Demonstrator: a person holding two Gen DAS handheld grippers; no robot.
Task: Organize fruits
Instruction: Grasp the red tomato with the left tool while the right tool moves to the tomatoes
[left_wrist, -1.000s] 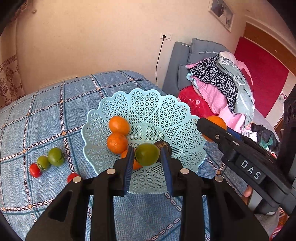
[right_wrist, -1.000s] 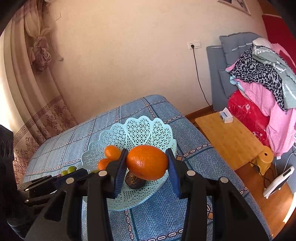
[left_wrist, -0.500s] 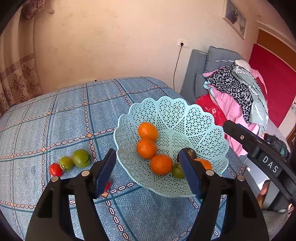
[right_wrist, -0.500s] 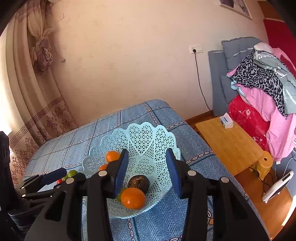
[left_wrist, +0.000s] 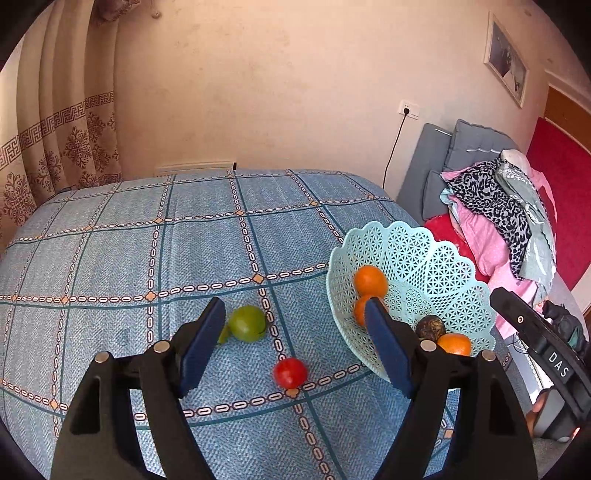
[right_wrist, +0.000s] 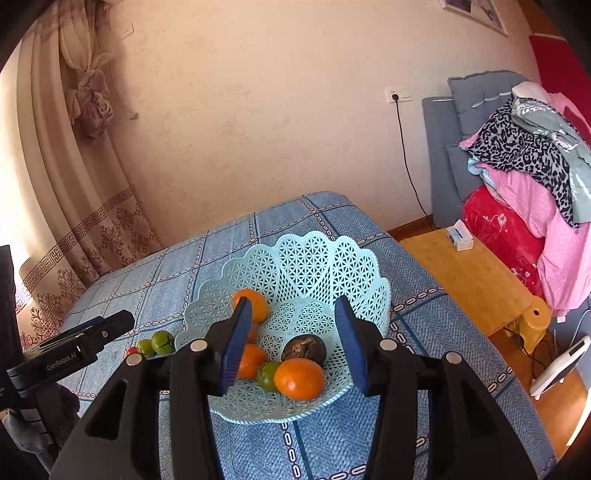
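A pale blue lattice basket stands on the blue checked cloth. In it lie three oranges, a small green fruit and a dark wrinkled fruit. My right gripper hovers open and empty above the basket's near side. My left gripper is open and empty over the cloth left of the basket. A green fruit lies by its left finger and a red tomato lies between the fingers, lower down. The right wrist view shows two green fruits on the cloth.
The cloth's right edge drops to a wooden low table with a small white box. A grey cushion and a pile of clothes sit far right. A curtain hangs at the left wall.
Both grippers opened: the left dropped its green fruit and the right its orange into the basket. The left gripper then swung left over the loose fruits; the right drew back slightly.
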